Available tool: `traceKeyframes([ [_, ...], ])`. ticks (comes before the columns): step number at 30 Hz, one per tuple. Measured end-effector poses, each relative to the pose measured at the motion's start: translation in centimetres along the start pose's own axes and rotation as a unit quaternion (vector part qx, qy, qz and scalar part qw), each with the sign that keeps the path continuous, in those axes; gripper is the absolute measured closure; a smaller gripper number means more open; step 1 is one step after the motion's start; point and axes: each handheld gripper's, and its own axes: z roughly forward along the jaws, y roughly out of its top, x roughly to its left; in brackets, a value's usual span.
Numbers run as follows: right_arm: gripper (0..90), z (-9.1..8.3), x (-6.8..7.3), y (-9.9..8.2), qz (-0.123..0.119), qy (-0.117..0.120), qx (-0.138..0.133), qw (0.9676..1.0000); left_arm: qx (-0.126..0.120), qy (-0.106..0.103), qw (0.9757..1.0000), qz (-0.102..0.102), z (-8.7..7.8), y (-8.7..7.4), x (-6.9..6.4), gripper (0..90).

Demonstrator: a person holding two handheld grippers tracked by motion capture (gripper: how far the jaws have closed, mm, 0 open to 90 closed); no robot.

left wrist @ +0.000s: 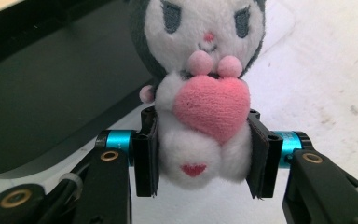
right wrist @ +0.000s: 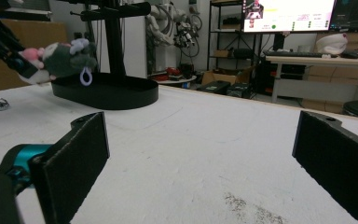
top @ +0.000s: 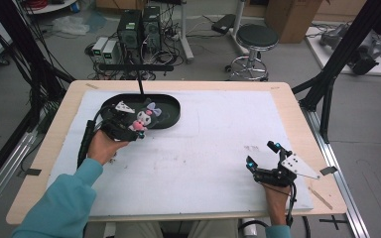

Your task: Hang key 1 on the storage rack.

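- The left claw (top: pixel 131 130) pinches a plush toy (top: pixel 143 120) by its lower body, one black pad pressed into each side of its white belly.
- In the left gripper view the plush toy (left wrist: pixel 200 93) faces the camera: white face, dark grey hood, a pink heart held at its chest and a small red heart lower down.
- In the high view the toy sits at about 10 o'clock on the tabletop (top: pixel 49 148), at the near rim of a black oval tray (top: pixel 171 111), clear of the white mat (top: pixel 203 163).
- The right gripper view shows the toy (right wrist: pixel 60 58) lifted off the surface, a pale loop hanging from its head, just in front of the tray (right wrist: pixel 107 95).
- The right claw (top: pixel 263 154) rests at about 4 o'clock, well apart from the toy, its jaws spread wide with nothing between them.
- A person's teal sleeve (top: pixel 64 203) comes in at 7 o'clock behind the left hand.
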Motion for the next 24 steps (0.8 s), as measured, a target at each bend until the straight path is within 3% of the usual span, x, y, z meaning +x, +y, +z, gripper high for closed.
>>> traceKeyframes([
  [8,2.9,0.0,0.0,0.0,-0.003,0.000,-0.002,1.0000,-0.037,0.018,0.9991,-0.013,-3.2,0.6,1.9,54.1],
  [24,2.9,0.1,0.0,0.0,-0.002,0.001,-0.001,1.0000,-0.073,0.057,0.9945,-0.048,-6.8,0.9,4.9,54.0],
])
